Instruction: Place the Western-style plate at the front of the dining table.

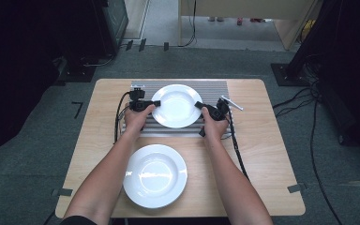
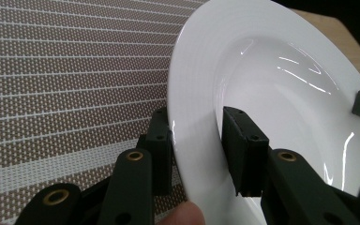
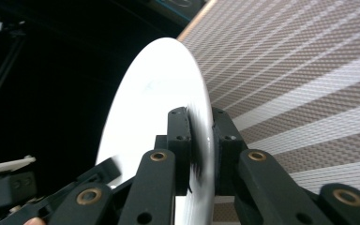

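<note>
A white deep plate [image 1: 176,107] is held over the striped placemat [image 1: 215,86] at the back of the wooden table [image 1: 272,154]. My left gripper [image 1: 156,103] is shut on its left rim; in the left gripper view the jaws [image 2: 197,136] clamp the rim of the plate [image 2: 262,61], one pad under it and one inside. My right gripper [image 1: 198,105] grips the opposite rim; in the right gripper view its pads [image 3: 200,131] close on the plate's edge [image 3: 154,93], seen side-on. A second white plate [image 1: 155,175] lies flat near the front edge.
A thin white pen-like object [image 1: 232,103] lies at the placemat's right edge. Black cables trail from both grippers across the table [image 1: 236,150]. Bare wood is left and right of the placemat. Dark equipment stands on the carpet around the table.
</note>
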